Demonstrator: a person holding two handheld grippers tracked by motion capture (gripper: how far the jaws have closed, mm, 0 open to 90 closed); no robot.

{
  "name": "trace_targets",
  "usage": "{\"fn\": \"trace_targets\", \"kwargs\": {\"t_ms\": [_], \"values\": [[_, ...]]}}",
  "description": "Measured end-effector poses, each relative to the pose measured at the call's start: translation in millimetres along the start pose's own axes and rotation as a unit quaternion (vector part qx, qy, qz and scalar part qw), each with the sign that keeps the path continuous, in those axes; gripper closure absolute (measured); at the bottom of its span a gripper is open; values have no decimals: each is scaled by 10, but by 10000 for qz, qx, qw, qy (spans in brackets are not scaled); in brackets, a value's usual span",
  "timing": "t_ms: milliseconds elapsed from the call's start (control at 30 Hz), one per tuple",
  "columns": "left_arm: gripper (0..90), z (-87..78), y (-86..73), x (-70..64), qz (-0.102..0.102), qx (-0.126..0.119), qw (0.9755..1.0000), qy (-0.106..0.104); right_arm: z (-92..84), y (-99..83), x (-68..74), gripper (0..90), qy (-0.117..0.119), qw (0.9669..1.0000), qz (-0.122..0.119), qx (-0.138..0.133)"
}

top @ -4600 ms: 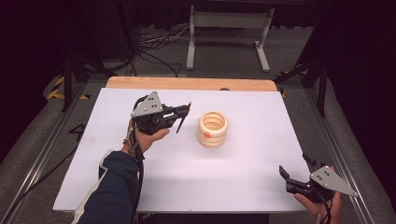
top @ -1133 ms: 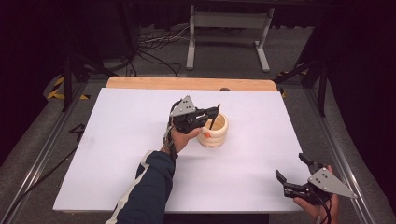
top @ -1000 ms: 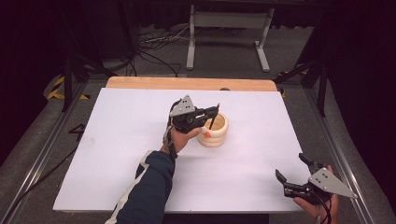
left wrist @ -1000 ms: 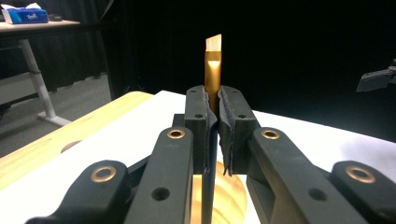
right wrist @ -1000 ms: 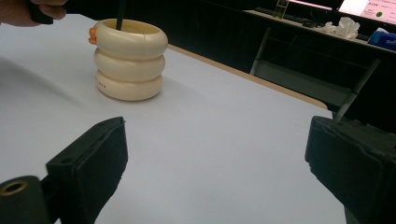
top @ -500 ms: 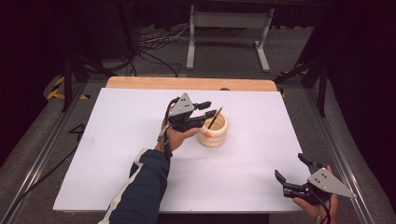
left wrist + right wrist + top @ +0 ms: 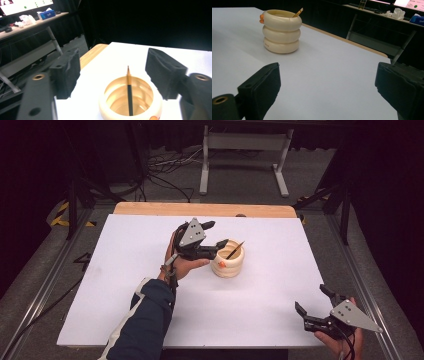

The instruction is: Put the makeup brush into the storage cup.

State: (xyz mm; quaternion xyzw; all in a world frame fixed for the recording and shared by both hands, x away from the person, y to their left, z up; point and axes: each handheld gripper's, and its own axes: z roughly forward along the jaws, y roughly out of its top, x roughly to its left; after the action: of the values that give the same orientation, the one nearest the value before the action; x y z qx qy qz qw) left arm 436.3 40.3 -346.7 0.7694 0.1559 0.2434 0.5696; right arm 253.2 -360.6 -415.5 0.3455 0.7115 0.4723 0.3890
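Pencil (image 7: 234, 250) leans in cup (image 7: 228, 265); possibly tissues (image 7: 397, 13) behind.

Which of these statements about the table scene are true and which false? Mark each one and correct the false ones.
1. The pencil stands inside the cream holder. True.
2. The left tongs are shut on the pencil. False: their jaws are apart, with the pencil free between them.
3. The right tongs are open. True.
4. The holder lies on its side. False: it stands upright on the white table.
5. The right tongs touch the holder. False: they are near the table's front corner, well apart from it.
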Motion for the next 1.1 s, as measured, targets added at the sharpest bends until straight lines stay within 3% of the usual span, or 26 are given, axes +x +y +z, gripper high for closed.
{"fn": "trace_targets", "kwargs": {"t_ms": [433, 733, 1100], "values": [[69, -153, -12, 13, -43, 3, 10000, 39, 8, -1, 16, 68, 14, 10000, -43, 47], [29, -209, -63, 31, 26, 71, 10000, -33, 18, -5, 19, 71, 3, 10000, -71, 53], [37, -303, -83, -6, 191, 77, 9997, 133, 21, -4, 29, 75, 14, 9999, -97, 72]]}}
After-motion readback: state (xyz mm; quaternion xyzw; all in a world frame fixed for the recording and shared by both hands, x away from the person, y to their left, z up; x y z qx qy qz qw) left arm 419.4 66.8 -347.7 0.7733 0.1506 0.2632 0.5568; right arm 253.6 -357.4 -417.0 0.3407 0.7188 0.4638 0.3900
